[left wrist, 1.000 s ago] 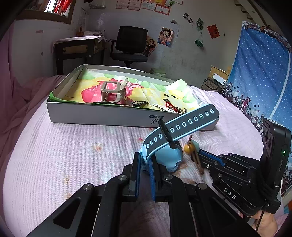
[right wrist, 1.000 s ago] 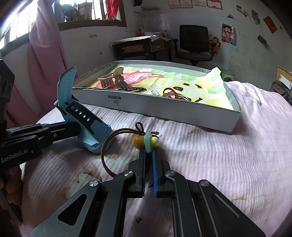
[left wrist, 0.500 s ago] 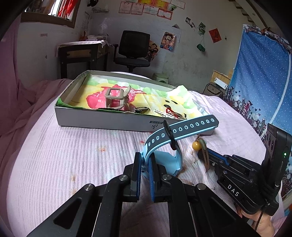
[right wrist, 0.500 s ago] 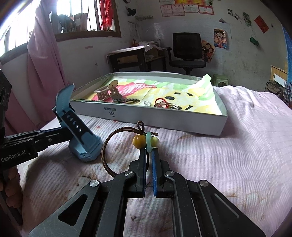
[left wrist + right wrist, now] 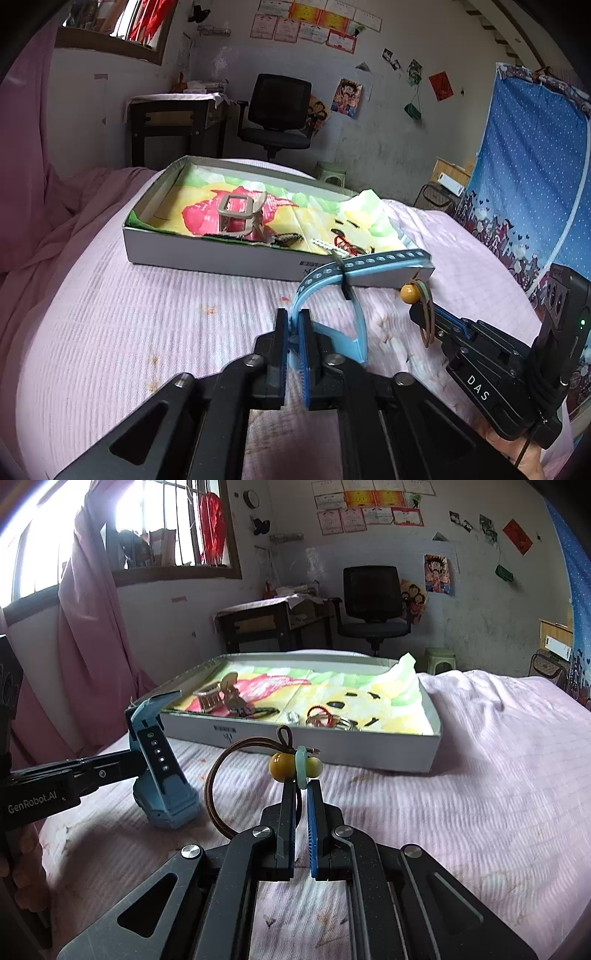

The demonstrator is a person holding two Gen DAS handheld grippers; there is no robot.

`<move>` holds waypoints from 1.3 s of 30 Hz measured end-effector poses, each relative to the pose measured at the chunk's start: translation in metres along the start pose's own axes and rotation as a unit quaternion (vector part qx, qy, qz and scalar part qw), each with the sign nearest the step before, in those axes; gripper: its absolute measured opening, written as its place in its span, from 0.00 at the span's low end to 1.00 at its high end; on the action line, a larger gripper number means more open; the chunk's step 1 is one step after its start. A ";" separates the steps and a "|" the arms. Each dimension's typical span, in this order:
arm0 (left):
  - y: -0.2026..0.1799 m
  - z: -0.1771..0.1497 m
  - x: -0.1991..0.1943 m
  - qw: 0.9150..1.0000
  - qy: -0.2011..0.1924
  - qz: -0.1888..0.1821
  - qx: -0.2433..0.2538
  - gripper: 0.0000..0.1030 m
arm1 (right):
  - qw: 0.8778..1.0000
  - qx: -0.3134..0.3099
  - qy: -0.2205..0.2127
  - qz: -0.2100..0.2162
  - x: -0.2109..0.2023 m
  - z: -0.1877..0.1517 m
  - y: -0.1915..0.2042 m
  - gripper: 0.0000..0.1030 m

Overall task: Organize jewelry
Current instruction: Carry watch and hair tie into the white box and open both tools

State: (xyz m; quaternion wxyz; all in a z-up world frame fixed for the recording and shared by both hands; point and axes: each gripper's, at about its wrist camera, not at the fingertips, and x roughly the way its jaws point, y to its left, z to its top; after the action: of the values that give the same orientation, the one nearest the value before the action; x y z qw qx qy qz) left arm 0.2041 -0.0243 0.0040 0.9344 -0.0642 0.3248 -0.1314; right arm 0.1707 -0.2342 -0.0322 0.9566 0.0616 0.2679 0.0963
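We take the white box (image 5: pixel 332 751) on the pink bedspread (image 5: pixel 480 775) as our landmark. Both task items are held in front of its near wall, above the bedspread and outside the box.

Left gripper (image 5: pixel 294 332): the jaws are nearly closed and clamp the strap of the blue watch (image 5: pixel 325 295) near the case. The free strap end arches up toward the box's near wall. We judge the strap soft and springy and the case the heavier part, so the watch will tend to swing. Hold the strap close to the case, as here, and set the case down first.

Right gripper (image 5: pixel 302 794): the jaws are nearly closed and pinch the pale green disc between the two amber beads of the cord bracelet (image 5: pixel 258 771). The brown loop hangs free on the side away from the box's right corner. We judge this item very light and limp, and the beads smooth and round, hence prone to slipping. The disc or the knot offers the surest hold.

Inside the box, on the coloured liner (image 5: pixel 369 698), we see a hair claw (image 5: pixel 240 214) toward the left end and a red band with rings (image 5: pixel 325 718) near the front wall
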 end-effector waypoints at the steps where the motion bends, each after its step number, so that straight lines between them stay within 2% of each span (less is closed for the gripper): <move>1: 0.000 0.001 -0.002 1.000 -0.005 -0.001 -0.002 0.04 | 1.000 0.002 -0.004 0.000 -0.002 0.001 0.000 0.05; 8: 0.000 0.003 -0.006 1.000 -0.014 -0.006 -0.011 0.04 | 0.999 0.019 -0.034 -0.005 -0.015 0.011 -0.008 0.05; 15: 0.002 0.007 -0.012 0.999 -0.033 -0.012 -0.027 0.04 | 0.999 0.022 -0.038 -0.009 -0.014 0.014 -0.010 0.05; 19: 0.001 0.026 -0.011 0.998 -0.039 -0.027 -0.041 0.04 | 0.998 0.032 -0.046 -0.019 -0.012 0.024 -0.011 0.05; 25: -0.006 0.057 0.007 0.998 -0.054 -0.005 -0.024 0.04 | 0.997 0.052 -0.046 -0.041 0.003 0.045 -0.017 0.05; 32: 0.001 0.079 0.049 0.999 -0.028 0.018 -0.031 0.04 | 0.996 0.050 -0.026 -0.068 0.043 0.065 -0.024 0.05; 39: 0.005 0.078 0.084 0.999 0.006 0.017 -0.049 0.04 | 0.995 0.045 -0.014 -0.084 0.072 0.066 -0.026 0.05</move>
State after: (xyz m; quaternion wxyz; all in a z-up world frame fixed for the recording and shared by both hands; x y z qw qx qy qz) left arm 0.3167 -0.0406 0.0141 0.9302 -0.1035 0.3377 -0.0999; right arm 0.2699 -0.2486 -0.0165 0.9613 0.0830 0.2628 0.0026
